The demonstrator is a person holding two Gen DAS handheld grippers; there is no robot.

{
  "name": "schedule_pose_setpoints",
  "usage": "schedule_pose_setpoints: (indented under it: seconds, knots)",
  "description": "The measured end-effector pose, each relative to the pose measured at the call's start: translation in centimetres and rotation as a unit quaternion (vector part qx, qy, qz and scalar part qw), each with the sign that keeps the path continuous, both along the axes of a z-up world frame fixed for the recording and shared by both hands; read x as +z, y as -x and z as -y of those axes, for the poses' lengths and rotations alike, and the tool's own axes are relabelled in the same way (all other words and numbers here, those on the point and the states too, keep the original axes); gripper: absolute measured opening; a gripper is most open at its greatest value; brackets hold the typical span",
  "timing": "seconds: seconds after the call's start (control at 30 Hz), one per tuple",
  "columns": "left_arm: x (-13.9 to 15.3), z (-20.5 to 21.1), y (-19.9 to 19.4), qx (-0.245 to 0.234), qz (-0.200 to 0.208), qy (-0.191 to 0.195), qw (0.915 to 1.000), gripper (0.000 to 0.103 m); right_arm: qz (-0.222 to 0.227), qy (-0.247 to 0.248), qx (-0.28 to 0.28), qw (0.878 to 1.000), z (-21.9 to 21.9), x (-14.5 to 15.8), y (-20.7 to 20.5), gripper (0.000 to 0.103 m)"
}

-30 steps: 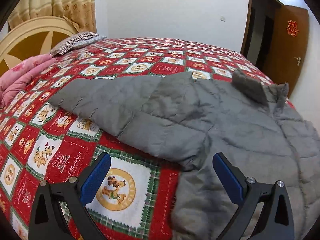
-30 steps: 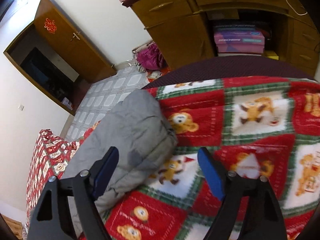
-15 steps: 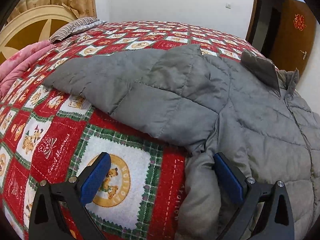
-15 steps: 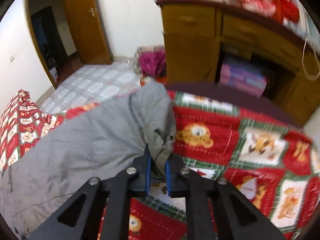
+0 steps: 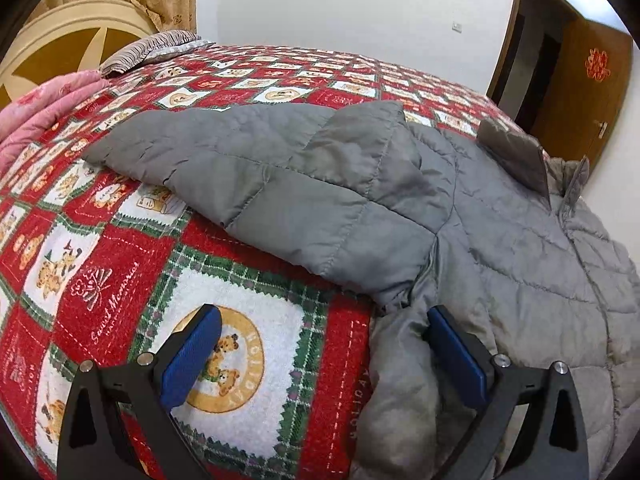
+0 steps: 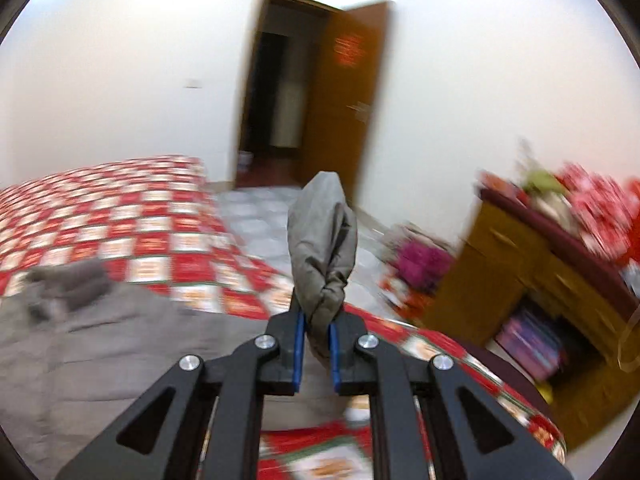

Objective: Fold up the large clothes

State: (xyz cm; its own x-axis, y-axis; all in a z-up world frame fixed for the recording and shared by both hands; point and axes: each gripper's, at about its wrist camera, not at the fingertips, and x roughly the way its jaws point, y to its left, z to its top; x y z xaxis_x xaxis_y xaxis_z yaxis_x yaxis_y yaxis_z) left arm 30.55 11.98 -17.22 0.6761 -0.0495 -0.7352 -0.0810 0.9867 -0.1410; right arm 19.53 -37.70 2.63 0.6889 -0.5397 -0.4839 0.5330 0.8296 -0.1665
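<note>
Lying across a red teddy-bear bedspread (image 5: 120, 280), the grey quilted jacket (image 5: 360, 200) spread one sleeve toward a pink quilt (image 5: 36, 116) and striped pillow (image 5: 156, 46). Left gripper (image 5: 324, 352): jaws wide, straddling the jacket's near edge, nothing clamped. Right gripper (image 6: 316, 340): clamped tight on a bunched jacket cuff (image 6: 322, 236), lifted clear of the bed. Surroundings: open brown door (image 6: 348, 100), wooden cabinet (image 6: 532, 304).

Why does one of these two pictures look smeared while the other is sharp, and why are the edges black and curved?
Right wrist view: the door, cabinet and bedspread are streaked by motion blur; only the right gripper and the grey sleeve end in its jaws stay crisp. Left wrist view: sharp, evenly lit jacket. Both: fisheye bending, dark corners.
</note>
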Motion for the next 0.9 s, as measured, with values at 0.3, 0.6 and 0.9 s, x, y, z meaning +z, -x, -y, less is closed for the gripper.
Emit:
schedule_pose_setpoints:
  seconds: [0.3,0.6,0.9]
  knots:
    - [0.0,-1.0,0.2,-0.002,0.013,0.042,0.999,0.102,-0.041,-0.044,0.205,0.977,-17.4,-4.3,-8.2,0.013]
    - [0.0,-1.4,0.5,-0.004,0.02,0.064,0.9977,0.102,-0.108,-0.132,0.298,0.939,-28.7,-15.3,-15.5,0.012]
    - [-0.1,-2.1,0.7,-0.005,0.025,0.08,0.9965,0.102,-0.136,-0.29,0.389,0.864,-30.4,-17.6,-15.0,0.073]
